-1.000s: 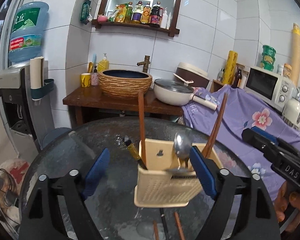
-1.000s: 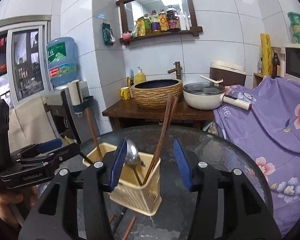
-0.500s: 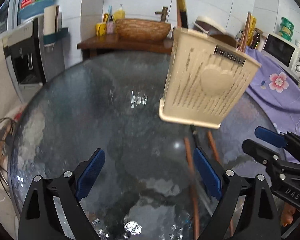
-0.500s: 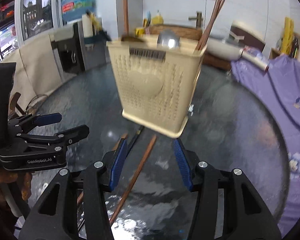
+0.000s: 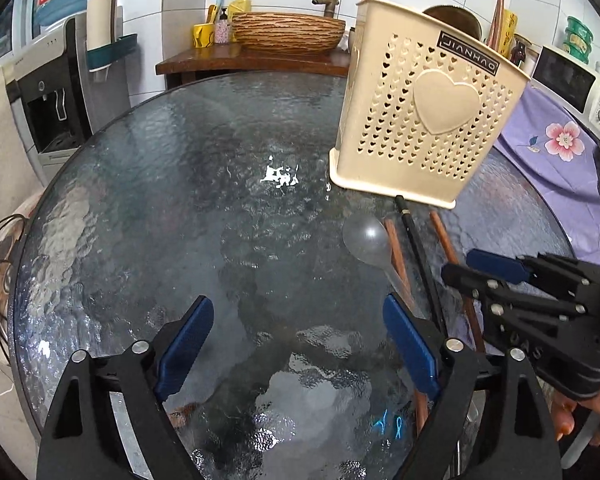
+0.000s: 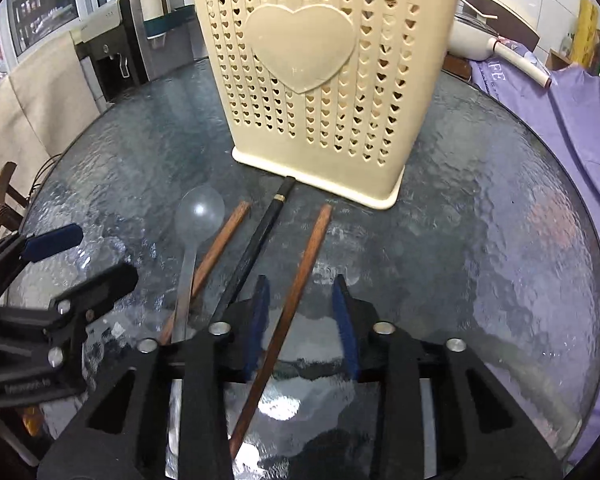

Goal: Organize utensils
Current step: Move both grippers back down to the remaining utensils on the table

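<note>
Glass table nearer; right hand-held gripper narrowed.

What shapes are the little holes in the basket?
Tiny hearts, in rows across the cream utensil basket; clearest in the right wrist view.

- Left wrist view looks steeply down over the glass table, holder off right.
- Right wrist view sits nearer, facing the holder.
- Both share holder, table and loose utensils.
</note>
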